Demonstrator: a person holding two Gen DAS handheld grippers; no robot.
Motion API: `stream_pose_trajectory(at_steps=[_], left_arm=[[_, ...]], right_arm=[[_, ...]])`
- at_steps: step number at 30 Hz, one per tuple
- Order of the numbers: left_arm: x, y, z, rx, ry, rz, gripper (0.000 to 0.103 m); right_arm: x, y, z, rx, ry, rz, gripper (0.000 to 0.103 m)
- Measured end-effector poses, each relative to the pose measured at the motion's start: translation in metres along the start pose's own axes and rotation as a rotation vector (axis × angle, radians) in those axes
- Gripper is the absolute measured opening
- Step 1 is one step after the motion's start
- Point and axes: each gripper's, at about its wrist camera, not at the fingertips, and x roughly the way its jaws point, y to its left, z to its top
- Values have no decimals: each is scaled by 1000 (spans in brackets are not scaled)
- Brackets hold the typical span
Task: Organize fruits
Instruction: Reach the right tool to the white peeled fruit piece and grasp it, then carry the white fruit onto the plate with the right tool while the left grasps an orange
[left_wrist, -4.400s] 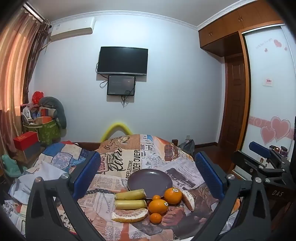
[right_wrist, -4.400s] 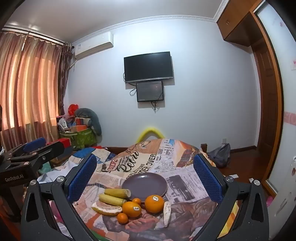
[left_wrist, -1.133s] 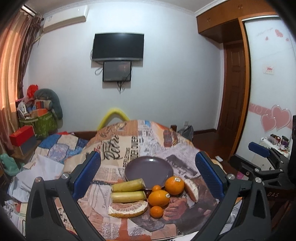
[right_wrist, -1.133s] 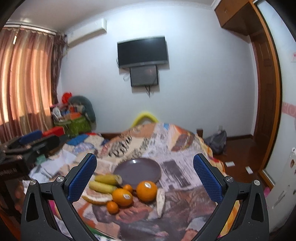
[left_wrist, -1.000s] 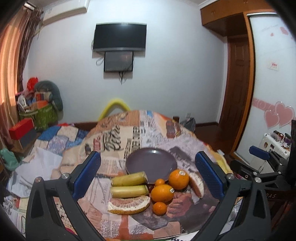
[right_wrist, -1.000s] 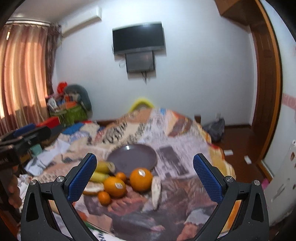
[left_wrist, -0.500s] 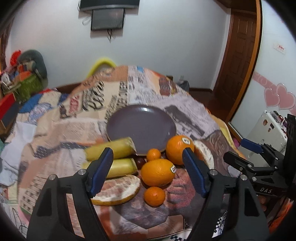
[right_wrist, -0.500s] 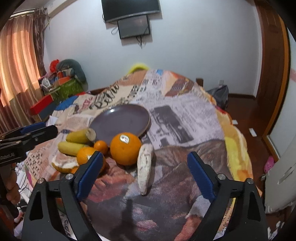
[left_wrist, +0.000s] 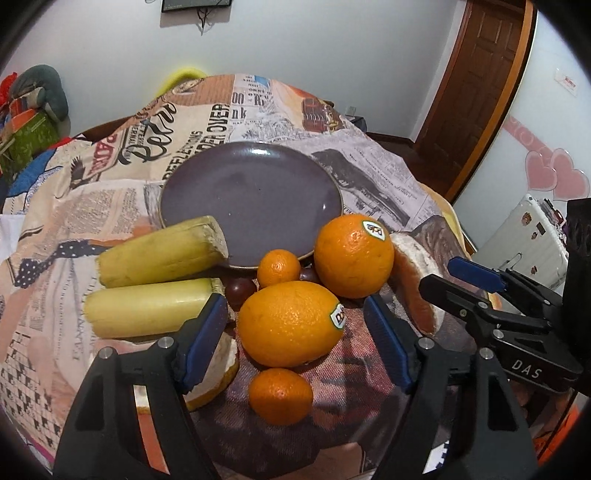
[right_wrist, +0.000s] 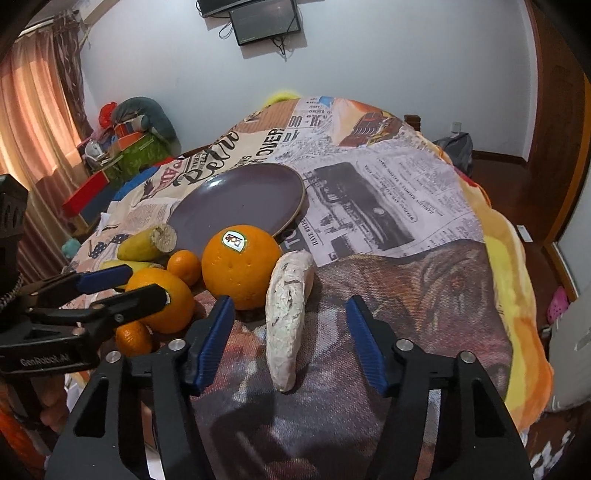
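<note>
Left gripper (left_wrist: 295, 341) fingers gape, hiding a pomelo wedge (left_wrist: 216, 371); right gripper (right_wrist: 288, 341) fingers closing, ungripping.

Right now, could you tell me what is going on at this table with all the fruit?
A person holds two grippers over fruit beside an empty dark purple round plate. The left gripper is open around the nearer large stickered orange, not touching. The right gripper is closing around the pale peeled pomelo wedge, pads not yet touching. Nothing is on the plate.
</note>
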Motion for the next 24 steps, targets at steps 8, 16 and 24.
stream_pose_trajectory(at_steps=[8, 16, 24], left_arm=[[19, 4, -4, -12, 39, -9, 67], [21, 7, -4, -6, 41, -20, 65], [10, 6, 1, -13, 27, -20, 65]], right_arm=[[14, -3, 3, 12, 24, 36, 40], [20, -6, 4, 21, 31, 52, 21], [8, -5, 10, 11, -2, 41, 21]])
